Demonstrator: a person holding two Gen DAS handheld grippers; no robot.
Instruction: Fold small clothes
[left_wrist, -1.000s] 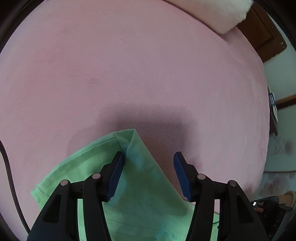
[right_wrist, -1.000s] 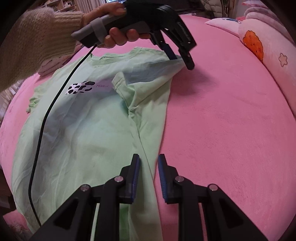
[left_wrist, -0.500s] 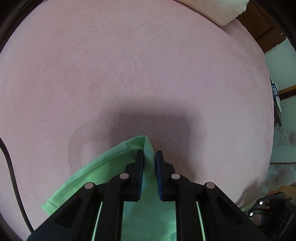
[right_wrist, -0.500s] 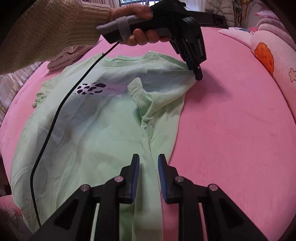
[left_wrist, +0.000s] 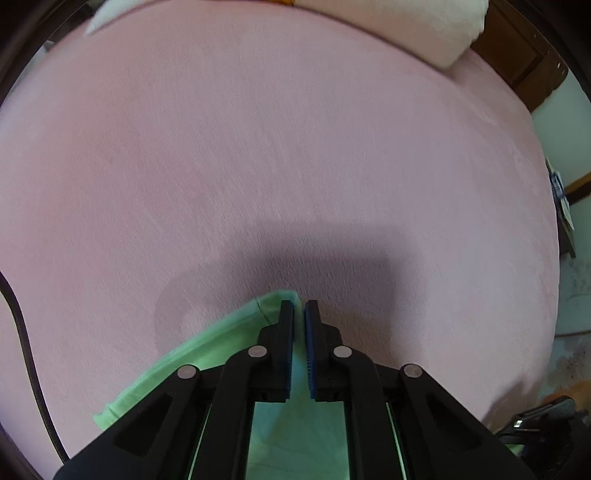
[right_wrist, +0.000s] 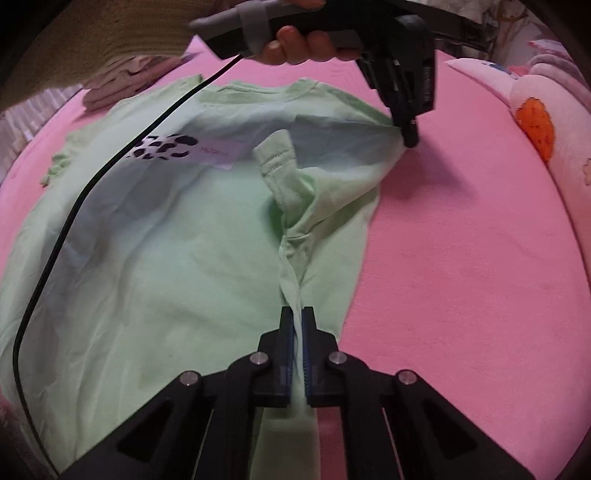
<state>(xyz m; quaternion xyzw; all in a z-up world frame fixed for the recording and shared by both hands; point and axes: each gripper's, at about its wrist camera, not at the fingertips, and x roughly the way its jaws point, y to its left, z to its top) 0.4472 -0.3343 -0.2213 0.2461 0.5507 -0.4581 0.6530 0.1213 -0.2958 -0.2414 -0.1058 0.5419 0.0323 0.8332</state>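
Observation:
A light green T-shirt (right_wrist: 177, 266) with a black spotted print lies spread on the pink bed cover (right_wrist: 461, 258). Its right sleeve (right_wrist: 280, 166) is folded inward over the body. My left gripper (right_wrist: 410, 139), held by a hand in a beige sleeve, is shut on the shirt's far right shoulder corner and lifts it. In the left wrist view that gripper (left_wrist: 299, 306) pinches the green corner (left_wrist: 273, 301). My right gripper (right_wrist: 297, 314) is shut on a raised ridge of the shirt's right side edge, near me.
A black cable (right_wrist: 74, 206) from the left gripper trails across the shirt. Pale pillows with an orange patch (right_wrist: 535, 122) lie at the right. Folded pinkish clothes (right_wrist: 122, 81) sit at the far left. A white pillow (left_wrist: 406, 29) and wooden furniture (left_wrist: 517, 55) lie beyond the bed.
Both grippers closed on the shirt: the left on the shoulder corner, then the right on the side edge. The left gripper has risen, pulling the corner up.

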